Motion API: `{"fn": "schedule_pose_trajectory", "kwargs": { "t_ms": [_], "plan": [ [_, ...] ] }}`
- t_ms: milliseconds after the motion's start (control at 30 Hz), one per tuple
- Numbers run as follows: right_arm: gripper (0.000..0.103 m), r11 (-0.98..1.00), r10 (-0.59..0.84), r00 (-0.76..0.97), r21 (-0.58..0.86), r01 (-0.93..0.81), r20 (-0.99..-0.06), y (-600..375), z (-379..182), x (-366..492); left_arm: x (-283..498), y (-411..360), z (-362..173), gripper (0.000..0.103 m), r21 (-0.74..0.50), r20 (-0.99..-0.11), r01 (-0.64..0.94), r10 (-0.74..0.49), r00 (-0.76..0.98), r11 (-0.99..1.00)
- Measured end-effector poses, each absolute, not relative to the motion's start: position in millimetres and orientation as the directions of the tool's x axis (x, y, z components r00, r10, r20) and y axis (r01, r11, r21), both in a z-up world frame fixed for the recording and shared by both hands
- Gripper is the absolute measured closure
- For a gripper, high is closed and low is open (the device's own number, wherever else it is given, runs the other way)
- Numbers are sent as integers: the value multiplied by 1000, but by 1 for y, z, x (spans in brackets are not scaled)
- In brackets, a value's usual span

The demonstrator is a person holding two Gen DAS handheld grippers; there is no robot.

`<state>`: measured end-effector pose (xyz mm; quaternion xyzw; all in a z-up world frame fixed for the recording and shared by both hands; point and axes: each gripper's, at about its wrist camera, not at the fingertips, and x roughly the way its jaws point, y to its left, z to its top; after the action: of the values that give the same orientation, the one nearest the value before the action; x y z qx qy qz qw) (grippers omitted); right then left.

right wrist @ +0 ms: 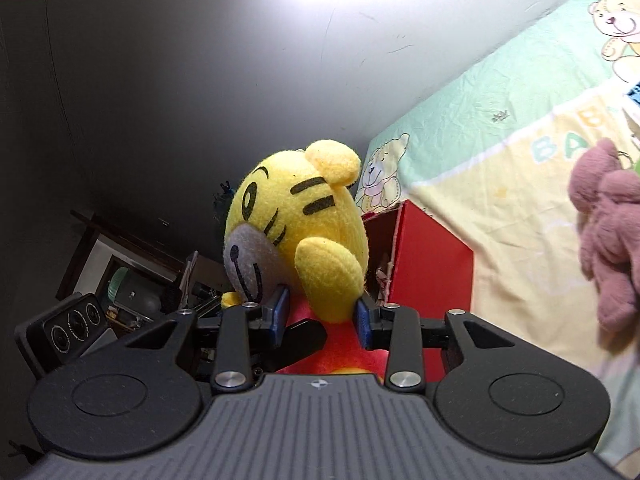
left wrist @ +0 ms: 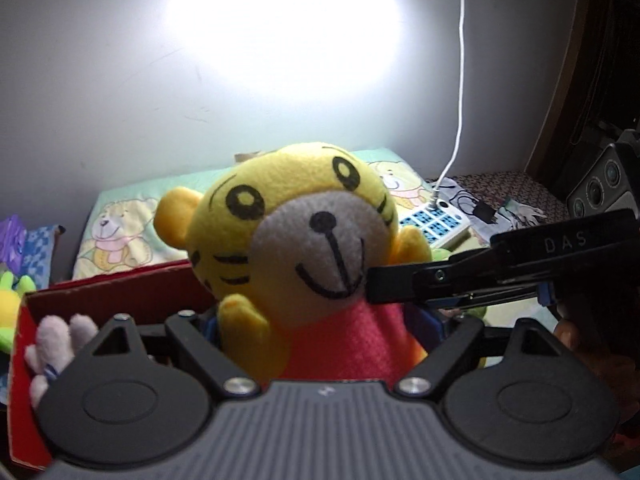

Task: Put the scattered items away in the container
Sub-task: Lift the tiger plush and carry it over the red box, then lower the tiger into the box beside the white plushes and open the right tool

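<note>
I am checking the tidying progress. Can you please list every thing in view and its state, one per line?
Yellow tiger plush: upright, lifted, gripped by both grippers.
Left gripper: closed on the plush's red body.
Right gripper: closed on the plush's arm.
Red box: open, a pale plush inside.
Pink plush: lying on the bed sheet, outside the box.
White cable: plugged into a white device.

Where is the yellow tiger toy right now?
The tiger toy is held up between both grippers, the left gripper and the right gripper, in front of the red box on the bed.
</note>
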<state>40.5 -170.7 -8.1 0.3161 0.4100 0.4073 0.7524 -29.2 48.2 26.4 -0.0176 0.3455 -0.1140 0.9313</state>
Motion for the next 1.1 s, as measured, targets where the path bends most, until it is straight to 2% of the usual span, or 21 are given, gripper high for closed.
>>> {"fn": "schedule_pose_trajectory", "kwargs": {
  "t_ms": [133, 333, 567, 833, 1100],
  "plan": [
    [66, 499, 861, 305, 789, -358, -406, -127, -18, 45, -22, 85, 9, 16, -111, -667, 168, -198, 718, 980],
    [66, 589, 807, 316, 721, -365, -499, -90, -25, 39, -9, 128, -18, 16, -171, -704, 162, -236, 670, 972],
    [66, 659, 751, 324, 685, -311, -575, -65, -35, 40, 7, 136, -39, 15, -145, -746, 221, -253, 616, 964],
    [64, 717, 696, 330, 597, -360, -638, -43, -34, 37, 6, 145, -50, 6, -125, -754, 258, -261, 603, 958],
    [64, 795, 601, 340, 498, -346, -723, -22, -34, 42, 9, 146, -56, 6, -137, -752, 262, -272, 600, 955]
  ]
}}
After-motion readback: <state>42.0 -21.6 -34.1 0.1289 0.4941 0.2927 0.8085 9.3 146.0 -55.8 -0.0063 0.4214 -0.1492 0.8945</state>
